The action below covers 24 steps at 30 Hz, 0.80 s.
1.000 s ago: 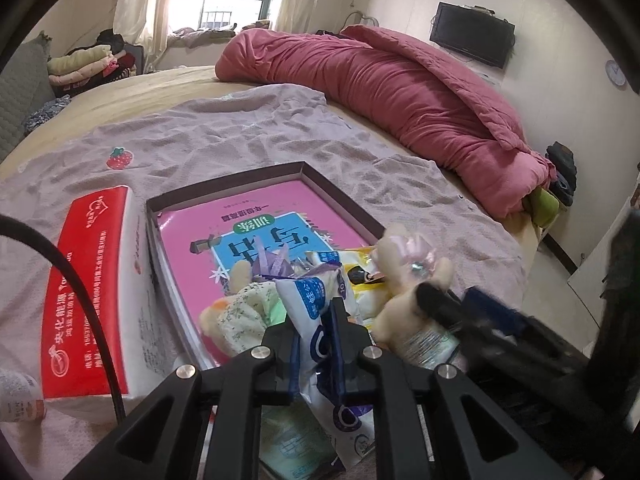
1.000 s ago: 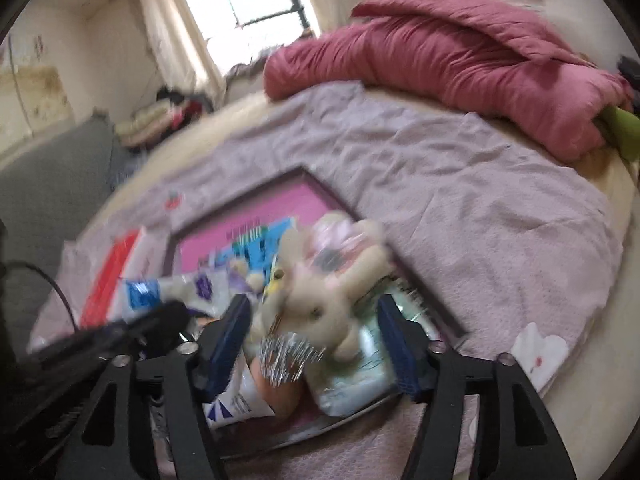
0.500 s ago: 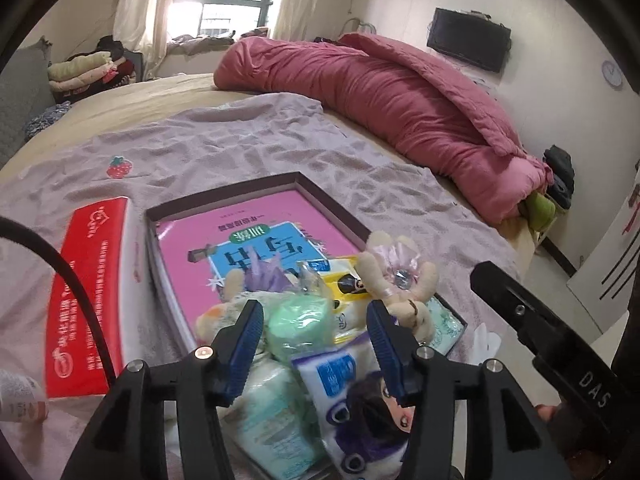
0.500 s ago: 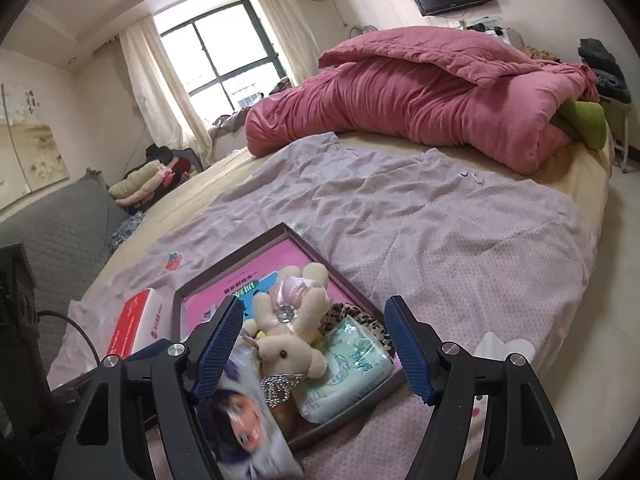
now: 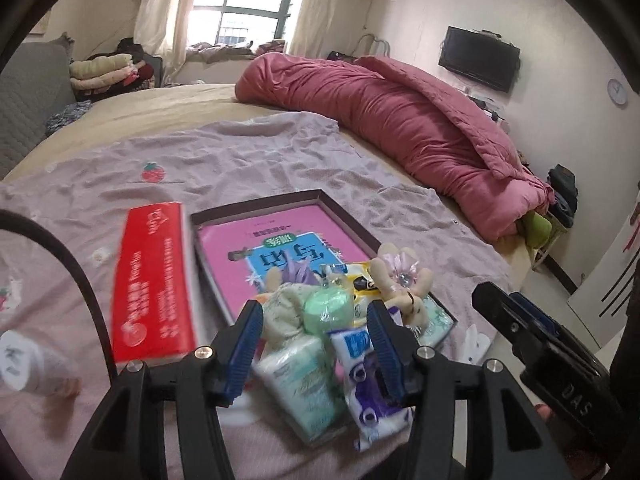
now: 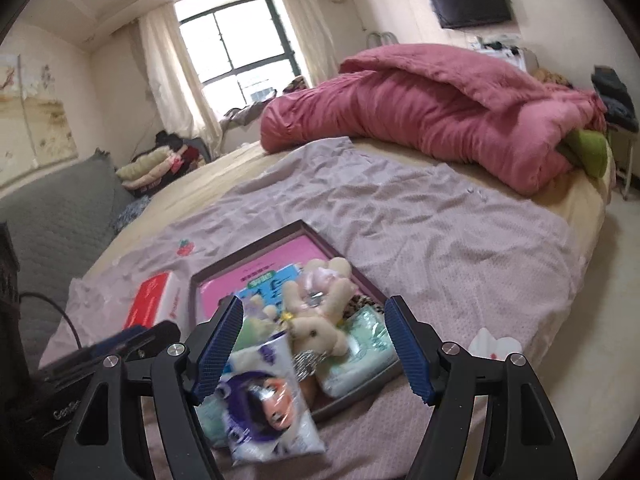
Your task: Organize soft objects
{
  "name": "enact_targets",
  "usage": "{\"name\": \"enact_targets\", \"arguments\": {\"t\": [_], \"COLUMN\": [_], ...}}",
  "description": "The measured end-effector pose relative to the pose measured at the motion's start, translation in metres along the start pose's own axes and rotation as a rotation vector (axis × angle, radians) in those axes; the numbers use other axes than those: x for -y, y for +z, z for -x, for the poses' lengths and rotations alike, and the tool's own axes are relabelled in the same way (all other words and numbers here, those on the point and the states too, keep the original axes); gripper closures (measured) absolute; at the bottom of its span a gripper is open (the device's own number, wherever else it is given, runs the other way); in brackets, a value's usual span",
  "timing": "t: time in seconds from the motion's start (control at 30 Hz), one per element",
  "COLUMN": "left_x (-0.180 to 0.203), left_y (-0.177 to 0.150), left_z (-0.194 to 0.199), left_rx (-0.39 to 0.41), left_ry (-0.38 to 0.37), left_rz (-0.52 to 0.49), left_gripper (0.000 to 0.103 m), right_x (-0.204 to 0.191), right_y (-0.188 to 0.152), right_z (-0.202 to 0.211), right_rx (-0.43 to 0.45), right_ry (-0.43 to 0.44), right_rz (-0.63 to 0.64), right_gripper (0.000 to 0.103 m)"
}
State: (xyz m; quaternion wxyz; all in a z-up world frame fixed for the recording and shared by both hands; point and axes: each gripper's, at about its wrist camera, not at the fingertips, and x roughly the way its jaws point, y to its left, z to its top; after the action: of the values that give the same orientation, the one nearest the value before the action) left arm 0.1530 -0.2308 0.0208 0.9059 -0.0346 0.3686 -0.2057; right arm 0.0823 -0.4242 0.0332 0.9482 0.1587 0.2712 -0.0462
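Note:
A dark shallow box (image 5: 344,216) (image 6: 256,244) lies on the bed with a pink book (image 5: 264,240) inside. Its near end holds soft things: a beige plush bunny (image 5: 400,284) (image 6: 316,320), a green roll (image 5: 328,308), pale green tissue packs (image 5: 296,376) (image 6: 360,356) and a white and purple tissue pack (image 5: 368,384) (image 6: 268,404) overhanging the near rim. My left gripper (image 5: 316,344) is open and empty just above the near packs. My right gripper (image 6: 316,348) is open and empty, pulled back over the same pile.
A red and white tissue box (image 5: 154,280) (image 6: 154,300) lies left of the dark box on the lilac sheet (image 5: 240,152). A rolled pink duvet (image 5: 400,120) lies at the back right. A small white bottle (image 5: 28,368) lies at near left. The bed's edge is at right.
My left gripper opened and let go of the white and purple tissue pack, which now lies over the box's near rim. Both grippers drew back and up from the pile.

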Motion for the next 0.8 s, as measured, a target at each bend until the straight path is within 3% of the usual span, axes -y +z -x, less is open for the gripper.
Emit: {"name": "enact_targets", "arguments": {"t": [0.2, 0.33, 0.47, 0.63, 0.8], "left_x": [-0.008, -0.008, -0.009, -0.020, -0.025], "left_y": [-0.011, -0.025, -0.039, -0.052, -0.061], "left_z": [0.040, 0.068, 0.090, 0.108, 0.122], "left_rx": [-0.019, -0.023, -0.033, -0.053, -0.059], "left_ry": [0.017, 0.045, 0.086, 0.103, 0.115], "left_rz": [0.025, 0.025, 0.010, 0.035, 0.034], "left_gripper": [0.047, 0.047, 0.046, 0.046, 0.046], "right_x": [-0.032, -0.048, -0.056, -0.061, -0.063], "right_y": [-0.005, -0.018, -0.034, -0.044, -0.051], "right_z": [0.034, 0.051, 0.070, 0.079, 0.085], "right_rx": [-0.085, -0.126, -0.099, -0.128, -0.150], "right_ry": [0.022, -0.009, -0.052, -0.076, -0.039], "right_rz": [0.056, 0.079, 0.093, 0.123, 0.100], "right_gripper": [0.028, 0.028, 0.028, 0.028, 0.028]}}
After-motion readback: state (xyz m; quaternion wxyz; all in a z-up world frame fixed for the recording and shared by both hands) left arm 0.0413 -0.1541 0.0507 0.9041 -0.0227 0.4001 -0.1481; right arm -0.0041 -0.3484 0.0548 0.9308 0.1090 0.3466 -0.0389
